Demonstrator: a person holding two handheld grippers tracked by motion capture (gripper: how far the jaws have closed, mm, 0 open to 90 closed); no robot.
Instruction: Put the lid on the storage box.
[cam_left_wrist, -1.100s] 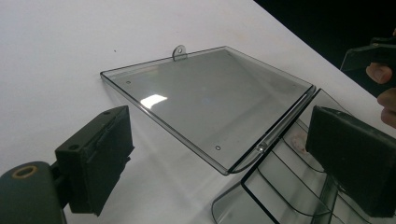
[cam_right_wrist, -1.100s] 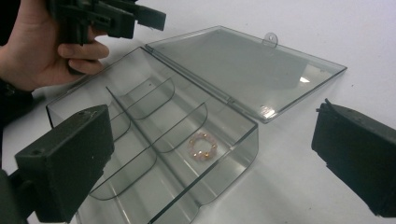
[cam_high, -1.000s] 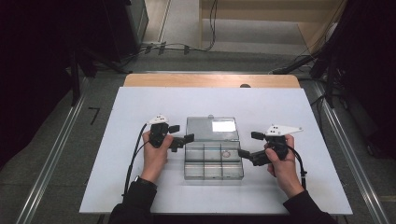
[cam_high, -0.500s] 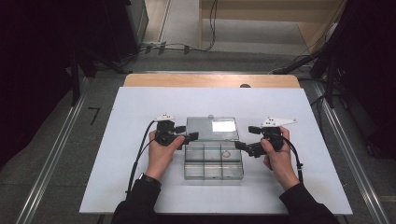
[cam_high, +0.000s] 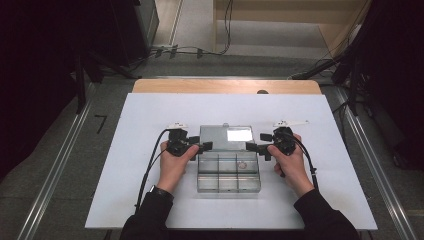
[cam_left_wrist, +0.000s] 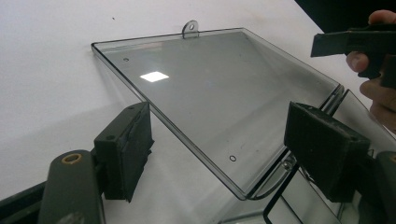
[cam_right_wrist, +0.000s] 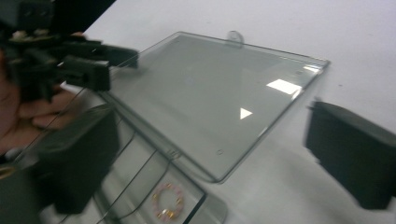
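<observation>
White desk (cam_high: 150, 200); clear box (cam_high: 229, 172), lid (cam_high: 227, 135) flat between left tongs (cam_high: 204, 146) and right tongs (cam_high: 251, 147), both wide, left lately narrowing, nothing gripped. Next, probably: pinch lid edges, swing shut.

Wide bare worktop (cam_high: 150, 115) lies open left, right and beyond the clear compartment box (cam_high: 229, 175), so either hand has free passage around it. The box's open lid (cam_high: 226, 135) lies flat behind the compartments, hinged at the back wall, and blocks a low path across the middle. The left gripper (cam_high: 204, 146) crowds the lid's left edge, its jaws straddling that edge with gaps on both sides, having just been closing. The right gripper (cam_high: 252, 147) sits at the lid's right edge, jaws apart around the corner. From above, the compartments stand uncovered; a small bead bracelet (cam_right_wrist: 169, 202) occupies one.
</observation>
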